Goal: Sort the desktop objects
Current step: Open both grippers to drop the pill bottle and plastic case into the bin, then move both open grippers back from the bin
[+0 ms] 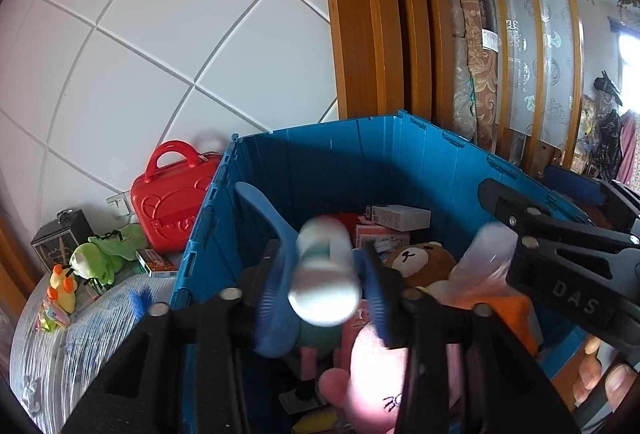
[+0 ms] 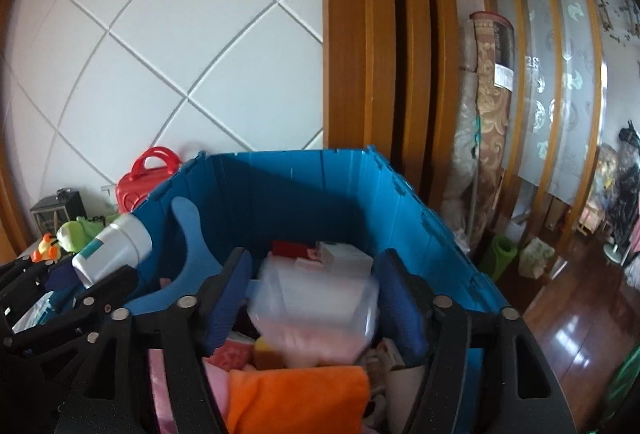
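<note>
Left wrist view: a white bottle [image 1: 324,274] with a green band sits between the blue pads [image 1: 272,298] of the left gripper [image 1: 324,298], cap end toward the camera and blurred. The jaws stand partly apart; whether the pads press on the bottle cannot be told from this view. In the right wrist view the same bottle [image 2: 114,254] is tilted, its cap end low, at the left edge of the blue crate [image 2: 304,190].

Above the crate [image 1: 360,154] in the right wrist view, a clear plastic box [image 2: 316,298] with something pink inside lies between the wide-open pads [image 2: 394,306] of the right gripper [image 2: 316,310]. It is blurred, and a gap shows on each side, so the pads do not seem to press on it. The right gripper [image 1: 500,234] reaches in from the right in the left wrist view, with the clear box [image 1: 484,258] at its tip.

Inside the crate lie a brown bear toy [image 1: 420,262], a pink soft toy [image 1: 380,374], an orange cloth [image 2: 300,398] and small cartons [image 1: 400,218] against the far wall. A light blue curved piece [image 2: 192,242] stands near the crate's left wall.

Left of the crate, on a pale patterned surface, stand a red case [image 1: 172,202] with a handle, a green frog toy [image 1: 104,258], an orange and yellow duck toy [image 1: 62,290] and a dark lantern-like box [image 1: 60,238]. Behind the crate are a white tiled wall [image 1: 160,34] and wooden door frames [image 1: 380,14]. A person's fingers [image 1: 604,374] show at the lower right of the left wrist view.
</note>
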The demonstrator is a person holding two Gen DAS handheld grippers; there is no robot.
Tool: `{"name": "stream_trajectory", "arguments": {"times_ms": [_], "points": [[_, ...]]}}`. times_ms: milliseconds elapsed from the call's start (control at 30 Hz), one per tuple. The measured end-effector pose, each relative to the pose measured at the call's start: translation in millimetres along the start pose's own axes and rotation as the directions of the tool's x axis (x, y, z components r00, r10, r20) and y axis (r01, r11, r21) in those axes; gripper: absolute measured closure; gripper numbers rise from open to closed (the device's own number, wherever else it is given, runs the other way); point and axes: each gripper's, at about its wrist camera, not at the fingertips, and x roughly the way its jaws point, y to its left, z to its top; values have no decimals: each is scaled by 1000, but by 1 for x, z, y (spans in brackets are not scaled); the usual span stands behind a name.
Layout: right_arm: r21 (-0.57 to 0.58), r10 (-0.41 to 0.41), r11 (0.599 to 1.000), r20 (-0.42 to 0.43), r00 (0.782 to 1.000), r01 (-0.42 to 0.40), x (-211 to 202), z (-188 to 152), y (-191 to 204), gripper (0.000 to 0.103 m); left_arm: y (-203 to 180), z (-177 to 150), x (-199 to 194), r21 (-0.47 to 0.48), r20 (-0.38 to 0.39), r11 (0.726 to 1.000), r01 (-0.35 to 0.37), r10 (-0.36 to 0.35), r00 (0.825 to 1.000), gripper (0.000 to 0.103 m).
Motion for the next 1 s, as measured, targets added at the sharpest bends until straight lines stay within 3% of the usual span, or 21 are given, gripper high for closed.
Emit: {"name": "stream_trajectory", "arguments": {"times_ms": [33,67,133,233,533,1000], "points": [[5,1,1000,3,1000,-1,0,-1,-3,12,1,0,-1,-2,7,1000,-9,9,1000,36],[6,1,1000,9,1000,-1,-2,-1,-5,10,3,0,-4,-8,18,1000,-15,15,1000,23],[10,-2,1000,22,1000,2,-7,-2,-8,1,9,-1,-10,-24,39,999,-24,25,999,18],[18,-14,1000,39,999,13,-17,-2,-11,0,17,-3,-17,-46,37,998,-36,38,999,5],[-24,-94,995,55,994,95,-55,-10,10,0,46,-13,-46,-75,54,996,-40,44,998,4],[-28,-148,989,36,988,149,-108,-30,39,0,64,-35,-94,-73,77,997,37,-31,997,4]]}}
